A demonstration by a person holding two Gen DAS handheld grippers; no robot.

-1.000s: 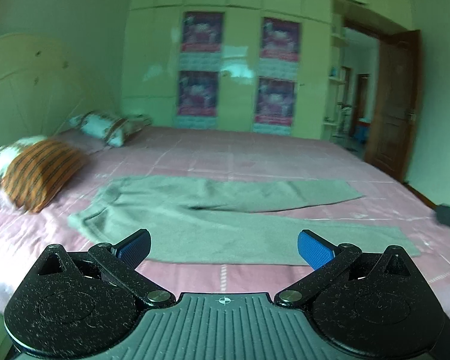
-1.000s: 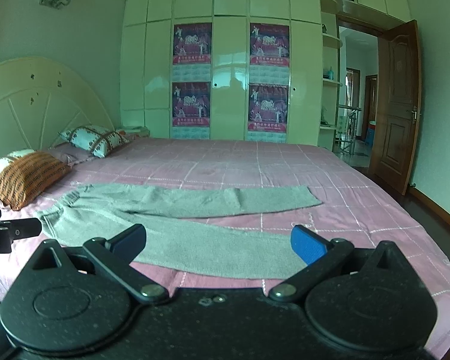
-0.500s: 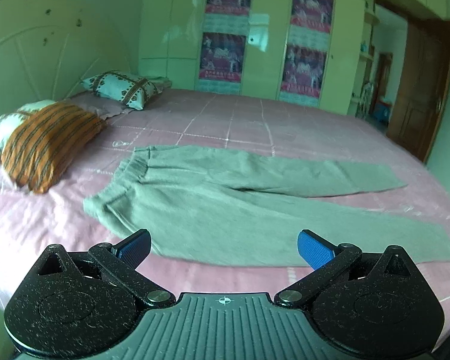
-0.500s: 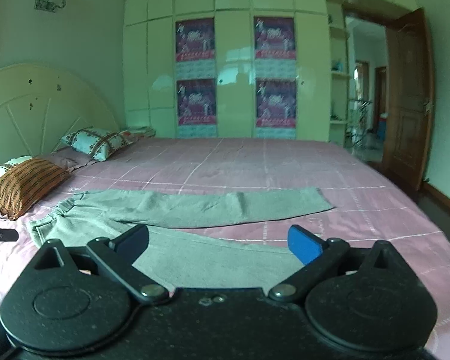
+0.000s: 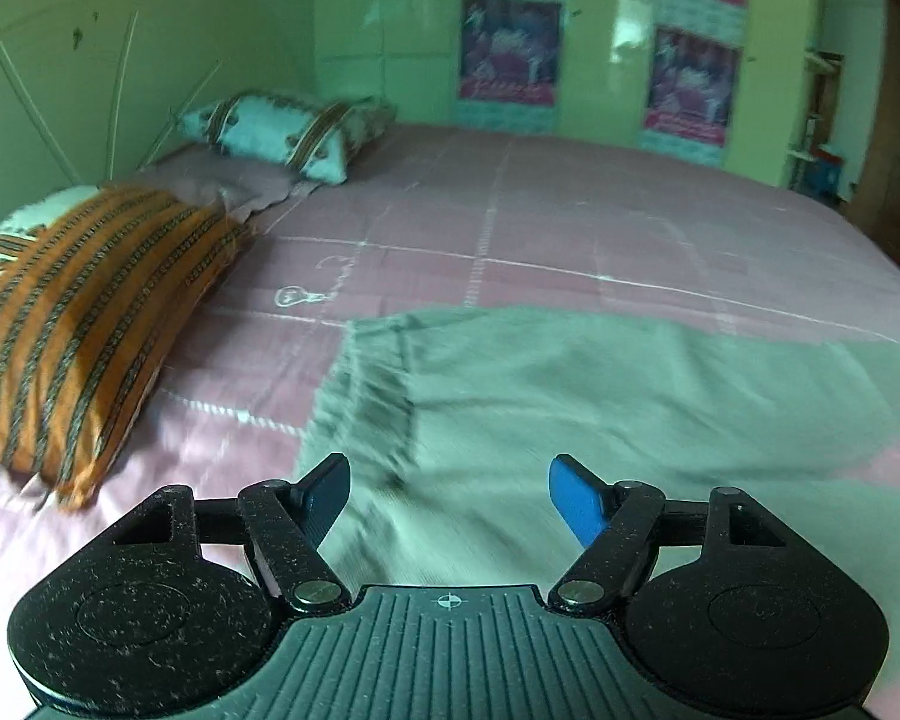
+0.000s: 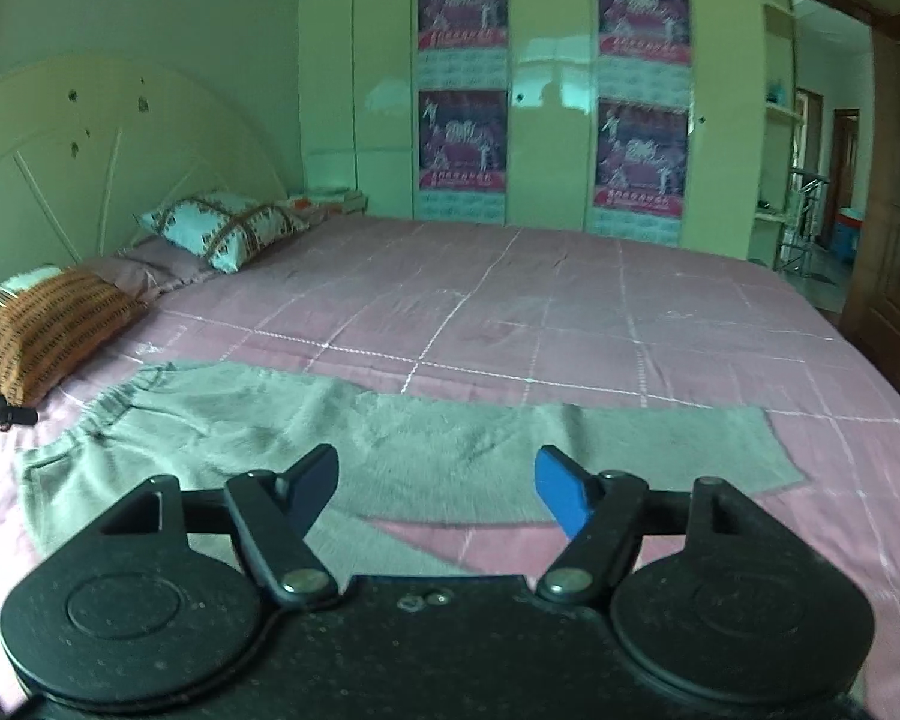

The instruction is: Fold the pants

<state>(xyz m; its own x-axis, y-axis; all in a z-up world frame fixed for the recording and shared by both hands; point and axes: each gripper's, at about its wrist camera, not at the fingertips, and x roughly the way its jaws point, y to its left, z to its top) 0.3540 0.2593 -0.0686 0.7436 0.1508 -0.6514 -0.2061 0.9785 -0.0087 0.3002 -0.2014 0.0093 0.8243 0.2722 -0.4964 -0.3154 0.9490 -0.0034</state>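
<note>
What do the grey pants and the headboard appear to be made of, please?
Pants: probably a soft, matte knit or fleece; the surface looks fuzzy and the waistband is gathered. Headboard: seemingly painted wood or board; smooth cream finish with dark chipped spots.

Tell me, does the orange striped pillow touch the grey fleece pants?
Apart. The left wrist view shows pink bedsheet between orange striped pillow and grey fleece pants.

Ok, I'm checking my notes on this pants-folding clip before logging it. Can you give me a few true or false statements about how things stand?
1. The grey pants lie spread flat on the pink bedspread. True.
2. The left gripper is clamped on the waistband. False: it is open, holding nothing.
3. The right gripper is open. True.
4. The orange striped pillow lies on the pants. False: it lies beside them, apart.
</note>
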